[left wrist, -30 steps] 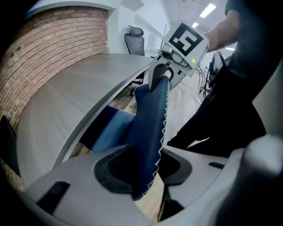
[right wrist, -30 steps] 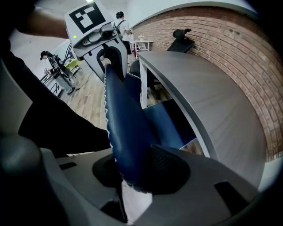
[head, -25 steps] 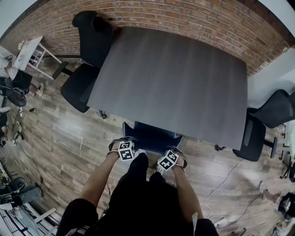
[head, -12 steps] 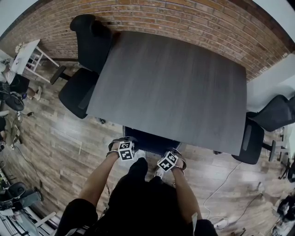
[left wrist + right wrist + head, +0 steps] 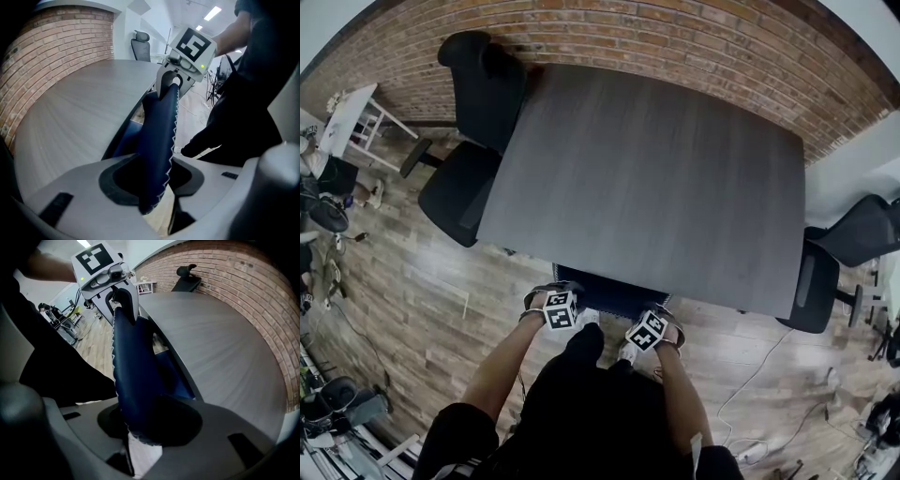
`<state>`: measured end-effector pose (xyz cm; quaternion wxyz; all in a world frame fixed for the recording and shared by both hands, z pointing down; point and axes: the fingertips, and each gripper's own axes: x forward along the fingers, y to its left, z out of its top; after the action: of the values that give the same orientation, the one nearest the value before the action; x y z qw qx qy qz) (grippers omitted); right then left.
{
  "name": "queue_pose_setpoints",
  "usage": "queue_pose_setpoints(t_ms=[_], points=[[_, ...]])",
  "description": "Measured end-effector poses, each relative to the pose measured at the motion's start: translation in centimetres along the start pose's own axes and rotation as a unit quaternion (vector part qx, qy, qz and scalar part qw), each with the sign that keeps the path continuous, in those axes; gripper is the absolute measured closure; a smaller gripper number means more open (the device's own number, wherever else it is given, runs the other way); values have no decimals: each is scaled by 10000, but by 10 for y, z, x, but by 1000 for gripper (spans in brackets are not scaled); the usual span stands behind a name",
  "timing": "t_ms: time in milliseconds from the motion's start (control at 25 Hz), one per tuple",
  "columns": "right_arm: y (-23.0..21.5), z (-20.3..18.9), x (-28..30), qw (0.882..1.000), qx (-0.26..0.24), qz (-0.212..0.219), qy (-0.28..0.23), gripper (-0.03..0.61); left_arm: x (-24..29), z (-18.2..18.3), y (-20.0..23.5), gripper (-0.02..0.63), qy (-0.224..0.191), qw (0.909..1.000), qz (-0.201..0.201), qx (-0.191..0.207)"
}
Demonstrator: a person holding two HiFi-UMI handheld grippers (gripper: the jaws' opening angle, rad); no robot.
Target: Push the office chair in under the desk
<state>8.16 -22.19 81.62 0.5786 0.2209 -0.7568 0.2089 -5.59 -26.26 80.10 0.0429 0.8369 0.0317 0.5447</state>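
The dark blue office chair (image 5: 609,292) stands at the near edge of the grey desk (image 5: 647,178), with only its backrest top showing past the desk edge. My left gripper (image 5: 553,291) holds the backrest's left end and my right gripper (image 5: 661,317) its right end. In the left gripper view the blue backrest (image 5: 159,136) with zigzag stitching fills the gap of the left gripper (image 5: 157,180). In the right gripper view the backrest (image 5: 133,366) sits between the pads of the right gripper (image 5: 145,420). Both pairs of jaws are opening slightly while still touching it.
A black chair (image 5: 473,103) stands at the desk's left end and another (image 5: 834,248) at its right end. A brick wall (image 5: 694,37) runs behind the desk. A white cable (image 5: 750,380) lies on the wood floor at right, and a white side table (image 5: 352,117) stands far left.
The blue chair has slid further under the desk, so less of it shows. Both grippers moved forward with it, staying on the backrest.
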Motion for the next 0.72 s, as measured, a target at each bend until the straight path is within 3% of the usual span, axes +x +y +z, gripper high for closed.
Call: queue_pose_setpoints(t_ms=[400,560,720], points=[[1,1,1,9999,122,71,-38,413,1,-2,0,462,14,10000,84,17],[3,3,2,9997,177,82,-150,383,2,-6,0,433,120,9994,73,-326],[4,2,-6,9993,308,-21,-213,370,-3,-7,1,397,35,9962,432,-760]])
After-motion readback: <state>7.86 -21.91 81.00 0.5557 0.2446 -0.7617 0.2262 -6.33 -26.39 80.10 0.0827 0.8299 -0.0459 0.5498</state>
